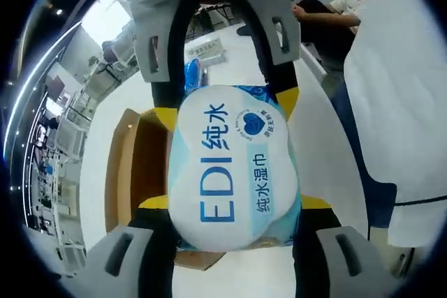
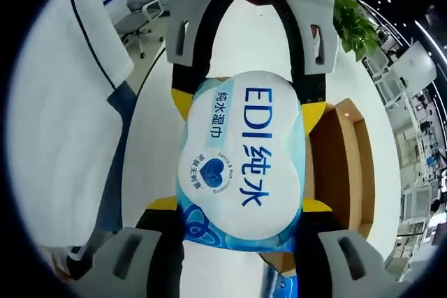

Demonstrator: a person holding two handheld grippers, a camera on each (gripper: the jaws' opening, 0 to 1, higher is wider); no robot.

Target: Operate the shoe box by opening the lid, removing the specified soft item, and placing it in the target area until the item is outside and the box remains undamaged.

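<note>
Both the left tool (image 1: 234, 204) and right tool (image 2: 237, 204) grasp a wet-wipes pack (image 1: 234, 165), apparently held clear above the open shoe box (image 1: 136, 172) on the white surface (image 1: 230, 61).

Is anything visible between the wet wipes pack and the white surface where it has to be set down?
Partly. The wet wipes pack hangs between both hand-held grippers, left and right, over the open shoe box. The box lies under part of the pack; bare white table lies beside the box, and nothing visible blocks it.
</note>
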